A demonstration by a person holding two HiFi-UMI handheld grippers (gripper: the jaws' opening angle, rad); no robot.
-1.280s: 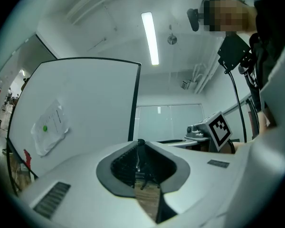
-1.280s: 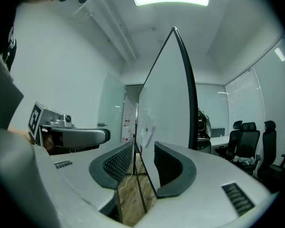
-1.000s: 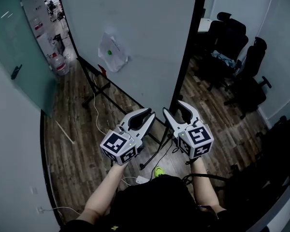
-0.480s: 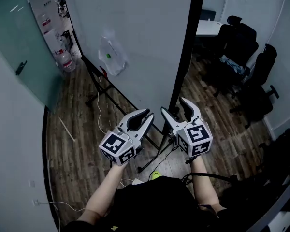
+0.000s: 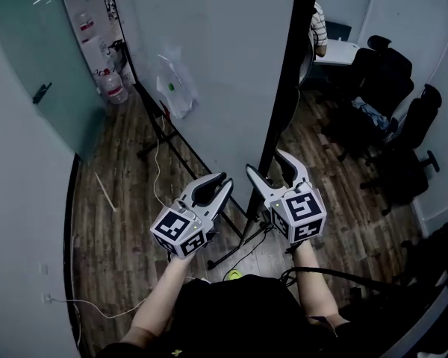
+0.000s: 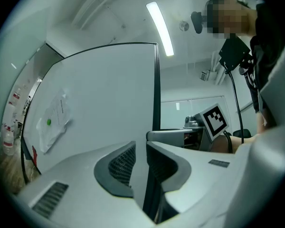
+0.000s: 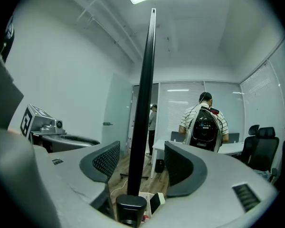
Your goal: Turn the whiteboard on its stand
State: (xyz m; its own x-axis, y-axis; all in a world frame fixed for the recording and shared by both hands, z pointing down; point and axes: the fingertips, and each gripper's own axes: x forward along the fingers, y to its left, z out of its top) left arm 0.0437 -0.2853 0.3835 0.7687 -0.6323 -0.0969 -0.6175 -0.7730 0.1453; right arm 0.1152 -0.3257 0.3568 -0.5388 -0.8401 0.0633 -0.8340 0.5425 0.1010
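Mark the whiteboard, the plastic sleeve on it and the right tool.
whiteboard (image 5: 231, 58), head view, bare white face.
plastic sleeve (image 5: 177, 86), head view, middle of the sleeve.
right tool (image 5: 263, 161), head view, midway between its fingertips.

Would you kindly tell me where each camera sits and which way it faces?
Head view: on the person's head, looking steeply down at the whiteboard; both forearms, the left tongs and the right tongs show.
Left gripper view: on the left tongs, facing the whiteboard's white side; its shut jaws show.
Right gripper view: on the right tongs, facing the frame edge-on, between its open jaws.
Shared: all see the whiteboard.
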